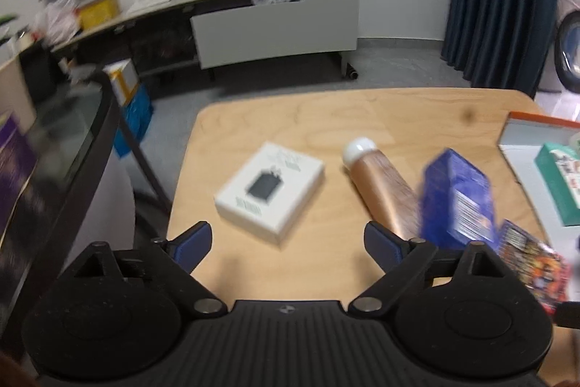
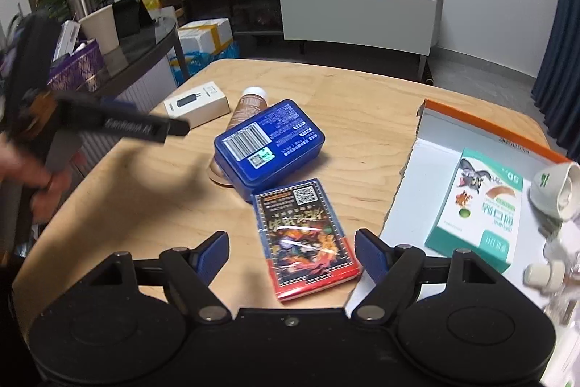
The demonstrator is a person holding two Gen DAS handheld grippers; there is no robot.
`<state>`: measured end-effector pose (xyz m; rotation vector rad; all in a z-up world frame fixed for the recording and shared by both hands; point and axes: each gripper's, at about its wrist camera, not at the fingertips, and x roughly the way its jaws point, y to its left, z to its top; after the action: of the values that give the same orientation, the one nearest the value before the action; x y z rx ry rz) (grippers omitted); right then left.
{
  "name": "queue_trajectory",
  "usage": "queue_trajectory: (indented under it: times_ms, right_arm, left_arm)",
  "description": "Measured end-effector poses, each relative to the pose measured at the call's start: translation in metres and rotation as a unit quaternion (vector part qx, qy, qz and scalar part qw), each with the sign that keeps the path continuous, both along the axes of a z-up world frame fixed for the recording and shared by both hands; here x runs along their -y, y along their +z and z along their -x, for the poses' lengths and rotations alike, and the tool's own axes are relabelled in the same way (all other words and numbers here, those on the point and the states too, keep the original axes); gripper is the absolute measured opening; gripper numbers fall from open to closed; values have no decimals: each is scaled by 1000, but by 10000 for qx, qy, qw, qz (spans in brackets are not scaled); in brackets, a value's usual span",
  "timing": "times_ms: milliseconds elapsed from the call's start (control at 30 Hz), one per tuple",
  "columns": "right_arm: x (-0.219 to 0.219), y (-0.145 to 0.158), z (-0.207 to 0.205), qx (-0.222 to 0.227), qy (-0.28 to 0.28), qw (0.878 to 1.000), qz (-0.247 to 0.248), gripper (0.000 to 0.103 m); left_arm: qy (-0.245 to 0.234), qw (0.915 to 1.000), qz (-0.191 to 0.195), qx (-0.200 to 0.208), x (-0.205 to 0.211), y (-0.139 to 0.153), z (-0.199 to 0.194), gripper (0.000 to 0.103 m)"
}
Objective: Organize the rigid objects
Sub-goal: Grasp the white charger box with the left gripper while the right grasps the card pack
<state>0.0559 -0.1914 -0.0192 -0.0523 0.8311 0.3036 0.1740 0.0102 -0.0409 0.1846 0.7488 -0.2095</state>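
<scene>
Left gripper (image 1: 286, 236): jaws apart, empty, just short of the white box (image 1: 270, 191).
Right gripper (image 2: 291, 254): apart around the card pack (image 2: 306, 242), not pressing.
Advice: square up, grip its long edges.

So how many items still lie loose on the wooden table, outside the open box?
4: a white box far left, a brown bottle beside it, a blue tin leaning on that bottle, and a card pack nearest. Others may be hidden.

A glossy blue metal-looking tin (image 2: 269, 144) is gleaming on the smooth pale wooden table (image 2: 362, 104), beside a matt white cardboard box (image 2: 197, 106).
</scene>
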Motion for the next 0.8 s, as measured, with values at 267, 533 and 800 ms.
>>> queue_trajectory:
  times_ms: [267, 533, 800]
  right_arm:
    - [8, -5, -13, -120, 160, 9998, 34, 95]
    - [3, -20, -30, -394, 451, 9980, 196, 96]
    - [-9, -33, -45, -594, 461, 9963, 423, 99]
  left_arm:
    - [-535, 9969, -563, -100, 3, -26, -54, 96]
    - [-583, 9978, 123, -301, -2, -27, -58, 60]
    - [-99, 9987, 399, -294, -2, -9, -10, 60]
